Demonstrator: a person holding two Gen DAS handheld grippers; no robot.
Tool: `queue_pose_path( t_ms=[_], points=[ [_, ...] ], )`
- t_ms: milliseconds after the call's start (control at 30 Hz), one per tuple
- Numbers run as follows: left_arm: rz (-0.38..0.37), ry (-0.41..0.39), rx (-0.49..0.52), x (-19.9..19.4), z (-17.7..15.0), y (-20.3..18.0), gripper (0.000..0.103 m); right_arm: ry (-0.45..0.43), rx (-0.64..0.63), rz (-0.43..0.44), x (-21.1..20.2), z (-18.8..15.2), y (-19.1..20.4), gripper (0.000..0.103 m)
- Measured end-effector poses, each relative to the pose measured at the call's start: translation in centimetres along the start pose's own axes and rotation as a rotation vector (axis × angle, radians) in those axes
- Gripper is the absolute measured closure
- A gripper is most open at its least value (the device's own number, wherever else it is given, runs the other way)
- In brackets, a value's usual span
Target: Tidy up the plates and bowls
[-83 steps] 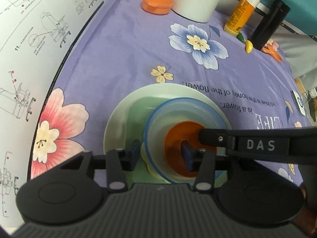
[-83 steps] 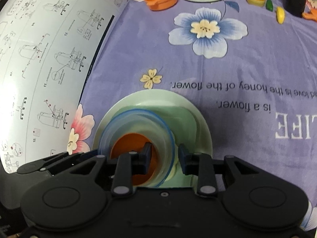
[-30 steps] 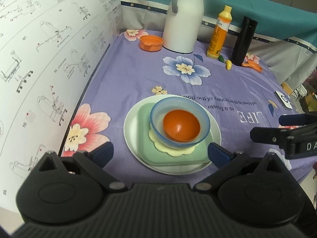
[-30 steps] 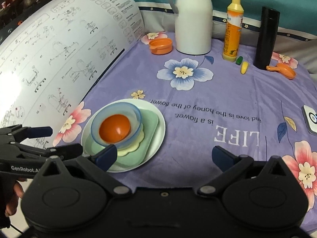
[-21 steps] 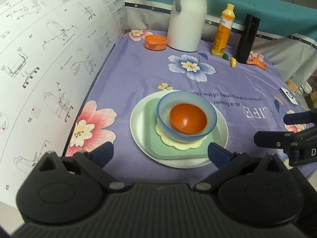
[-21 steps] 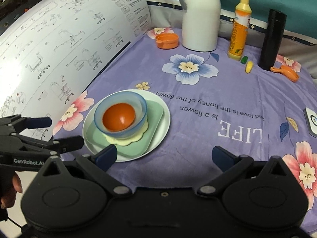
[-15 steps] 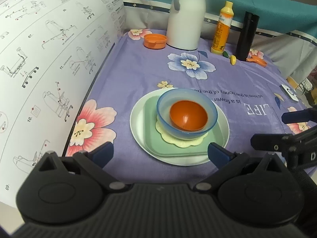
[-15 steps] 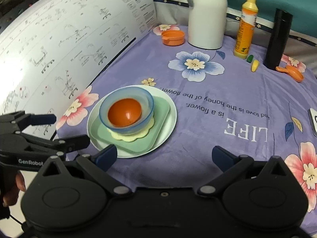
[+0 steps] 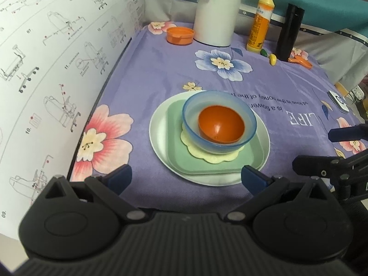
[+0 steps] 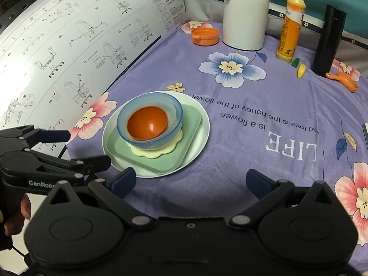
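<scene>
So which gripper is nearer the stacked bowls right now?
Left, though only slightly. The left gripper sits open just short of the white plate under the blue bowl; the right gripper is open, off to the stack's right.

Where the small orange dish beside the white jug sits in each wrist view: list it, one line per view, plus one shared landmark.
Left wrist: small orange dish at upper centre-left, just left of the white jug.
Right wrist: small orange dish at upper centre, again left of the white jug.
Shared landmark: the yellow bottle, right of the jug in both.
</scene>
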State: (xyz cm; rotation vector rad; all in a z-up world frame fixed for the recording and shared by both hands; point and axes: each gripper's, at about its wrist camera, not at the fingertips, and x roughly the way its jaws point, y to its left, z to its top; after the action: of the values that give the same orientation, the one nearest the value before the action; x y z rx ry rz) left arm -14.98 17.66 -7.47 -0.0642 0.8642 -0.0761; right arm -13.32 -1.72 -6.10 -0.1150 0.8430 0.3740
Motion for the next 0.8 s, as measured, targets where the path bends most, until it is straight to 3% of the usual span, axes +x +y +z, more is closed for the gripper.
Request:
queue_pose_path(
  t_ms=[800],
  points=[
    [0.006,0.007,0.067,1.1,0.0,-1.1,0.0,0.034,0.031,-0.022,1.0,-0.2,-0.6,0.0]
  ],
)
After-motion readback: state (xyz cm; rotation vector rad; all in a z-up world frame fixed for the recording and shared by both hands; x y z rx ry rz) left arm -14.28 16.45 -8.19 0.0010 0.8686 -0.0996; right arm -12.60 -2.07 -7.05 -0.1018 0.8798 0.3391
